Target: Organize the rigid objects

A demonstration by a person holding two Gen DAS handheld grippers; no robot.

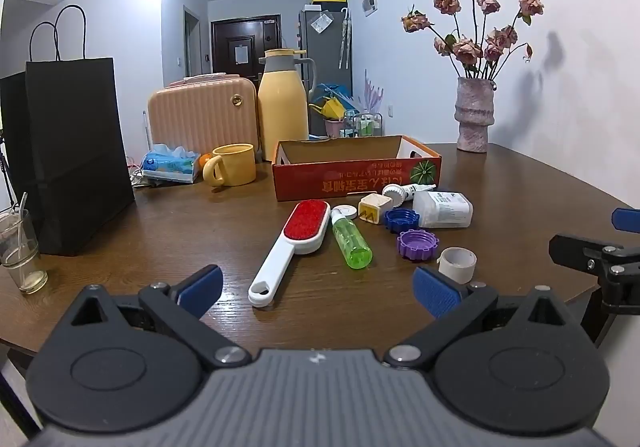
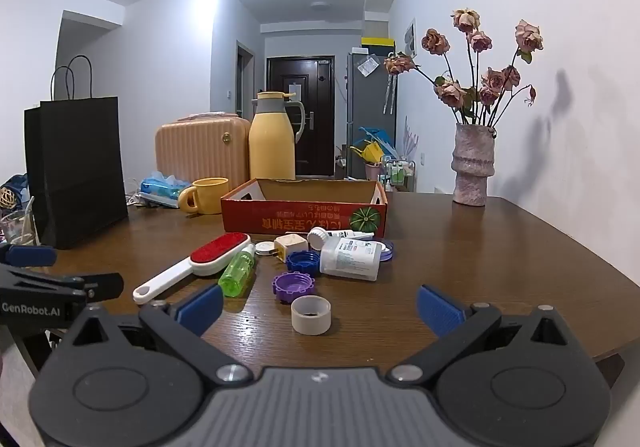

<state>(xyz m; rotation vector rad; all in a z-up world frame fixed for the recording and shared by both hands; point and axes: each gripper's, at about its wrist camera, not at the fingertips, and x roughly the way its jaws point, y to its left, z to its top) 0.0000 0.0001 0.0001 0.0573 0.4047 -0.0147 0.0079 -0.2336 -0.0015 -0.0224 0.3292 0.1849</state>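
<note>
Small objects lie on the brown table in front of an open red cardboard box (image 1: 356, 179) (image 2: 304, 217): a red-and-white lint brush (image 1: 292, 247) (image 2: 196, 265), a green bottle (image 1: 352, 243) (image 2: 237, 269), a purple cap (image 1: 417, 244) (image 2: 294, 285), a blue cap (image 1: 401, 219) (image 2: 303, 261), a white bottle (image 1: 442, 209) (image 2: 352, 259), a cream cube (image 1: 374, 207) (image 2: 291, 245), a small tube (image 1: 408, 191) (image 2: 340, 235) and a white ring (image 1: 457, 263) (image 2: 311, 314). My left gripper (image 1: 318, 291) is open and empty, near the brush handle. My right gripper (image 2: 320, 309) is open and empty, around the ring's sides without touching.
A black paper bag (image 1: 72, 151) (image 2: 76, 167), a glass (image 1: 20, 251), a tissue pack (image 1: 170, 165), a yellow mug (image 1: 232, 165) (image 2: 206, 195), a yellow thermos (image 1: 282, 107) (image 2: 274, 135) and a peach case (image 1: 200, 115) stand at the back left. A vase of dried roses (image 1: 474, 115) (image 2: 472, 163) stands back right.
</note>
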